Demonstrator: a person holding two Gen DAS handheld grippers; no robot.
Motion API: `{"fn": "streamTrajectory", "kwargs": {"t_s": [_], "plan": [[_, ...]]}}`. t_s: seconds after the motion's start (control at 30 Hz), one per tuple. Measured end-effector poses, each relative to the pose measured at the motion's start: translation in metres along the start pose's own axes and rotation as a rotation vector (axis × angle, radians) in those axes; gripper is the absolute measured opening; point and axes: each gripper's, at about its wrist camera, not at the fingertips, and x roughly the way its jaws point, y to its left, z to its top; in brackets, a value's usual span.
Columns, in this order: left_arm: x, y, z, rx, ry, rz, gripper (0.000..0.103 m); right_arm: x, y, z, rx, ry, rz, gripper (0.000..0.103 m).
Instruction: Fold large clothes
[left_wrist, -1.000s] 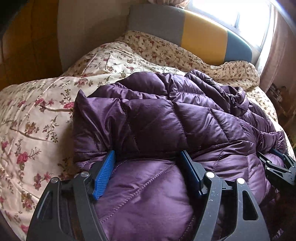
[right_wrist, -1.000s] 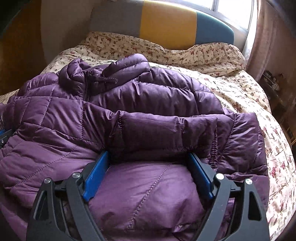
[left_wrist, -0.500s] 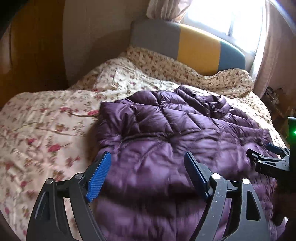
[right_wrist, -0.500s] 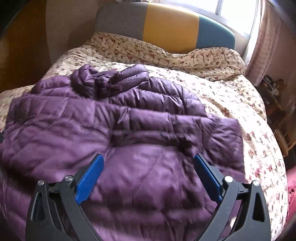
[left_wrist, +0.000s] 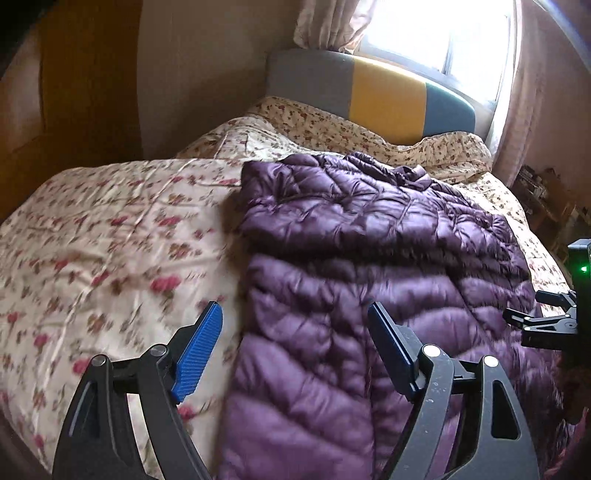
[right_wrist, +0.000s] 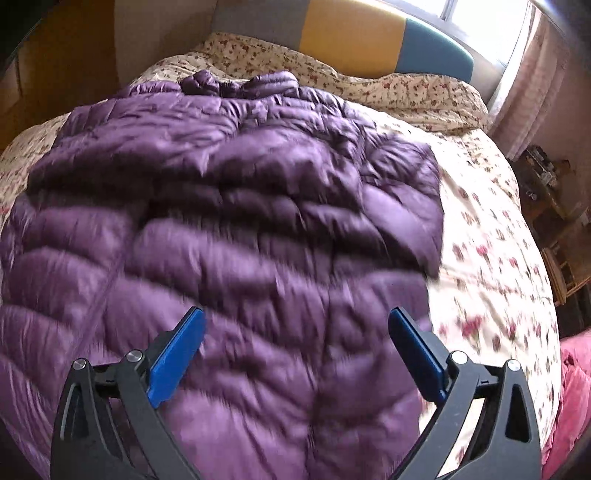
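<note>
puffy quilted purple jacket (right_wrist: 236, 206) (shiny nylon) on floral bedspread (left_wrist: 110, 236).

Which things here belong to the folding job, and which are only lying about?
Job:
- purple jacket
- left hand-held gripper, open
- right hand-held gripper, open

Lying about:
- floral quilt
- headboard
- curtain
- pink cloth

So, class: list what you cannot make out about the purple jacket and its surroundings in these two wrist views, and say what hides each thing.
- Purple jacket hem: left wrist view, cut off by the bottom edge behind the left gripper.
- Quilting near the right gripper: right wrist view, smeared by motion blur.
- Bedspread flowers: left wrist view, blurred.
- Shelf clutter: right wrist view, too small and dim.
- Sleeves: both views, folded out of sight.
</note>
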Motion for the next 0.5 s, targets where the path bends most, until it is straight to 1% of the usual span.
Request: {"fn": "streamTrajectory", "kwargs": {"t_s": [0.17,0.5], "plan": [[-0.017,0.01,-0.018,-0.01,0.001,0.004,0.08,-0.011,-0.005,-0.029,-0.005,0.021,-0.004,0.099],[-0.035,0.023,-0.049,-0.015,0.035,-0.004,0.08,-0.036,-0.024,-0.062,0.021,0.022,-0.023,0.099]]}}
